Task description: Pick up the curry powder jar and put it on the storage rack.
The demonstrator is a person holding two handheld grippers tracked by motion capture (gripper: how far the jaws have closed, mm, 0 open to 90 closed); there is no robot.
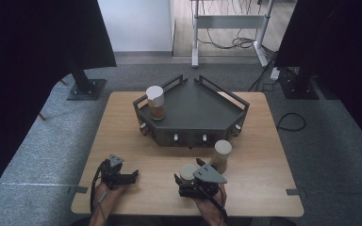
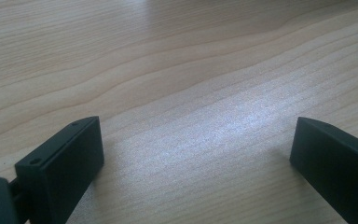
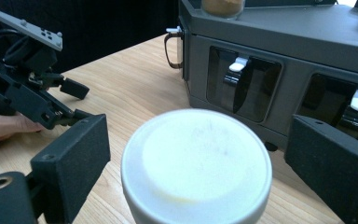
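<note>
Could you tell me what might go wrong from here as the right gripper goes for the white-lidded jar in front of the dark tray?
1. The right gripper has its jaws either side of the jar with gaps showing; an off-centre close might tip it.
2. A second jar stands close by and could be knocked over.
3. Lifting toward the tray may catch its front wall or raised rail.

Three white-lidded jars (image 1: 155,102) (image 1: 221,155) (image 1: 187,173); one dark tray (image 1: 202,106); two tongs (image 1: 131,177) (image 1: 176,179); one table (image 1: 122,136)
</note>
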